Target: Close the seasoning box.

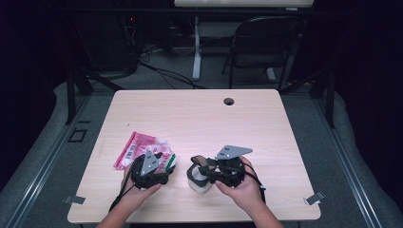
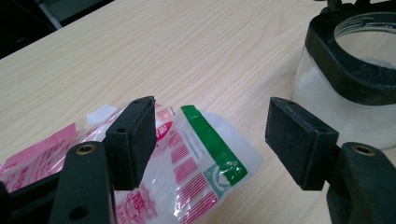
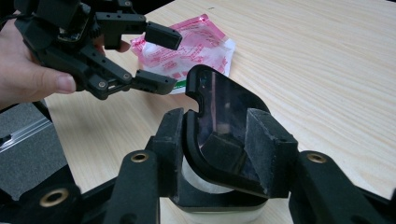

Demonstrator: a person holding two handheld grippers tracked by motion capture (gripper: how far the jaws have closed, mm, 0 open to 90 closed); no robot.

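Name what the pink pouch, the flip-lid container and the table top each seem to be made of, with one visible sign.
Pink pouch: likely thin glossy plastic film; it crinkles and shines.
Container: seemingly clear plastic body, see-through walls, with a matte black rim; its lid has a dark see-through pane.
Table top: pale wood-look surface, perhaps laminate; printed-looking grain.

Holding two black tools near the table point(image 1: 199, 114) edge at 6 o'clock. Left gripper point(image 1: 154, 166) over a pink packet point(image 1: 135, 148) at 11 o'clock. Right gripper point(image 1: 202, 167) touching a small jar point(image 1: 198, 181), 9 o'clock side.
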